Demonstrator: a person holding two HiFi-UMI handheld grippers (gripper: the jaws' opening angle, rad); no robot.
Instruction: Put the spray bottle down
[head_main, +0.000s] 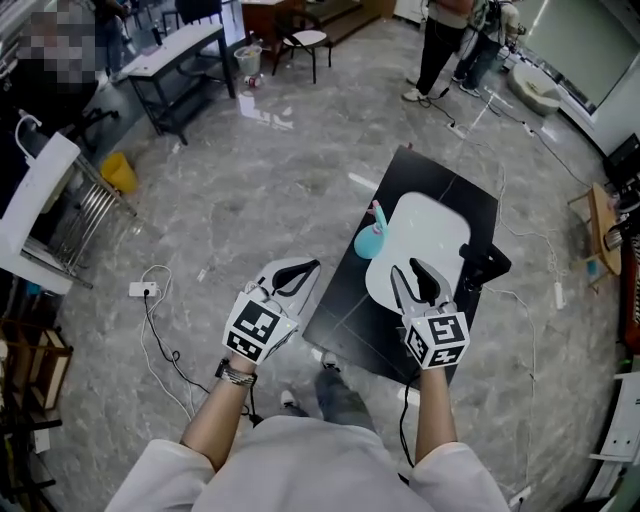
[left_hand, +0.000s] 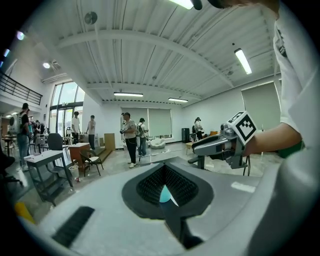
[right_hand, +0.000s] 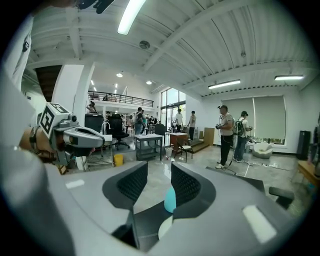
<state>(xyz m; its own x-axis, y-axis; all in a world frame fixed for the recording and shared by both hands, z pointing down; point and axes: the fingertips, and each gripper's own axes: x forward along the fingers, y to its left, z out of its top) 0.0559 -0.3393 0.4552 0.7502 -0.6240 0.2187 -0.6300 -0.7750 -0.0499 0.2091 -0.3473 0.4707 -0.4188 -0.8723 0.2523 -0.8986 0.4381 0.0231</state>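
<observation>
A grey marbled floor (head_main: 250, 190) is seen from above, with a low black table (head_main: 440, 180) set at an angle to the right of centre. A white oval tray (head_main: 430, 230) is laid on the table. The teal spray bottle (head_main: 370, 240) is stood upright at the tray's left rim, near the table's left edge. Whether its base rests on the tray or on the black top cannot be told. The bottle is touched by neither gripper and is left free, well apart from both. A black object (head_main: 485, 262) is seen at the tray's right side. The left gripper (head_main: 305, 270) is held over the floor just left of the table, with its marker cube towards the person. In the left gripper view its jaws (left_hand: 165, 166) are brought together at the tips and nothing is clamped. A sliver of the bottle (left_hand: 164, 194) is glimpsed through the small gap lower down between the pads. The right gripper (head_main: 405, 270) is held over the near end of the tray and pointed towards the bottle. In the right gripper view it (right_hand: 159, 170) is shown with its jaws parted and empty, and the bottle (right_hand: 170, 199) is framed beyond the gap between them. Several standing people (right_hand: 226, 135) are shown across the room. A white table (head_main: 180, 45) and a chair (head_main: 305, 40) are placed at the far side, and a yellow item (head_main: 118, 172) is seen at the left.
</observation>
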